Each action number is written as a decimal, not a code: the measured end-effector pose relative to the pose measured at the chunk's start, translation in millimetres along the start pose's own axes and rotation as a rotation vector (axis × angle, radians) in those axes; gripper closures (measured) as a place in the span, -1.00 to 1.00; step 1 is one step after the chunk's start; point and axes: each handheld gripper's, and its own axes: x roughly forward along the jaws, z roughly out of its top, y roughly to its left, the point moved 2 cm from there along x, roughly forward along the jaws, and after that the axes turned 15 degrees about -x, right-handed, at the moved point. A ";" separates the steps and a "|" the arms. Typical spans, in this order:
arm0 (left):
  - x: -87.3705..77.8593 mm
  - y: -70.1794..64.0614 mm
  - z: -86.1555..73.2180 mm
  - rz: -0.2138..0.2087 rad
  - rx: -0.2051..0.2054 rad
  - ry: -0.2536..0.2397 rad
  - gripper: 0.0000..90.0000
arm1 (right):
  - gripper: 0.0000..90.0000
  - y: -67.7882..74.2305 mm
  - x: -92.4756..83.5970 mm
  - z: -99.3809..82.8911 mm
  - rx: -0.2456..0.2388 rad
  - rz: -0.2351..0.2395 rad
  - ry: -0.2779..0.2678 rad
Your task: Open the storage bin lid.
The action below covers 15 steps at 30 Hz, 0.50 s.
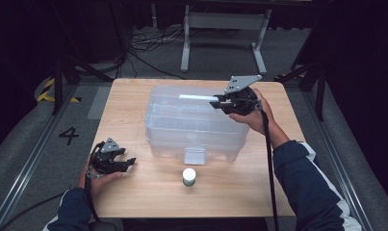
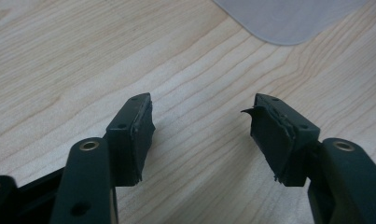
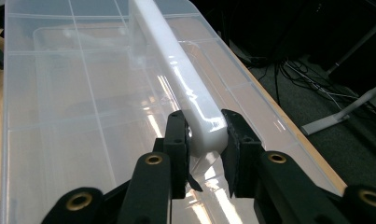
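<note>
Handle bar (image 3: 185,88): white, glossy, long and square-edged; it ran along the top of the clear plastic box (image 1: 194,126), and the right tool (image 1: 219,102) was clamped on its near end.
Grip detail: in the right gripper view both black pads sat flat against the sides of the bar's end, the right tool (image 3: 205,140) narrowed onto it.
Risk, slipping: the bar looked smooth and shiny, and only its very end was caught, so a pull at an angle would probably have let it slide out of the pads.
Risk, tipping: a lift by one end would likely have tilted the box or dragged it across the tabletop (image 1: 134,96), since nothing steadied the other side.
Box: see-through, with divided compartments showing through its lid; a small clear latch (image 1: 195,155) hung on its near wall. It stood at the middle of the tabletop.
Bottle (image 1: 189,176): small, white-capped, upright just in front of the box; a sliding box could have knocked it over.
Left tool (image 1: 126,164): resting low near the left edge, well apart from the box, jaws partly apart with nothing between them.
Left tool close up (image 2: 202,133): bare wood between the pads.
</note>
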 end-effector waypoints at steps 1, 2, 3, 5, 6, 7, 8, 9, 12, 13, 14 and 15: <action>-1.8 -0.6 1.6 -0.001 0.008 -0.008 -0.04 | 0.64 -0.1 0.1 -0.1 0.001 0.000 -0.002; -1.8 -0.6 1.6 -0.001 0.008 -0.008 0.00 | 0.64 -0.1 0.1 -0.1 0.001 0.000 -0.002; -3.8 -1.5 2.6 -0.007 0.011 -0.010 0.00 | 0.64 -0.1 0.1 -0.3 0.002 0.000 -0.004; -9.4 -5.0 5.9 -0.016 0.032 -0.036 0.10 | 0.64 -0.4 0.1 -0.8 0.004 0.001 -0.008; -12.1 -7.2 7.3 -0.015 0.038 -0.044 0.17 | 0.64 -0.3 0.0 -0.8 0.004 0.001 -0.008; -15.0 -8.9 9.1 -0.017 0.053 -0.053 0.21 | 0.64 -0.4 -0.1 -0.6 0.005 0.002 -0.007; -17.5 -10.5 11.1 -0.024 0.058 -0.065 0.24 | 0.64 -0.6 0.0 -0.5 0.005 0.003 -0.007; -19.7 -12.1 13.1 -0.026 0.066 -0.074 0.32 | 0.64 -1.1 0.2 -0.4 0.006 0.005 -0.007; -24.6 -17.1 17.7 -0.026 0.089 -0.086 0.46 | 0.64 -3.1 1.6 0.6 0.010 0.011 -0.004; -26.2 -18.9 19.2 -0.019 0.101 -0.091 0.52 | 0.64 -3.7 1.9 1.0 0.010 0.011 -0.002; -27.2 -19.7 20.0 -0.024 0.102 -0.093 0.60 | 0.64 -4.4 2.3 1.7 0.011 0.011 0.001; -27.8 -20.5 20.7 -0.027 0.105 -0.099 0.67 | 0.64 -5.1 2.6 2.2 0.016 0.013 0.003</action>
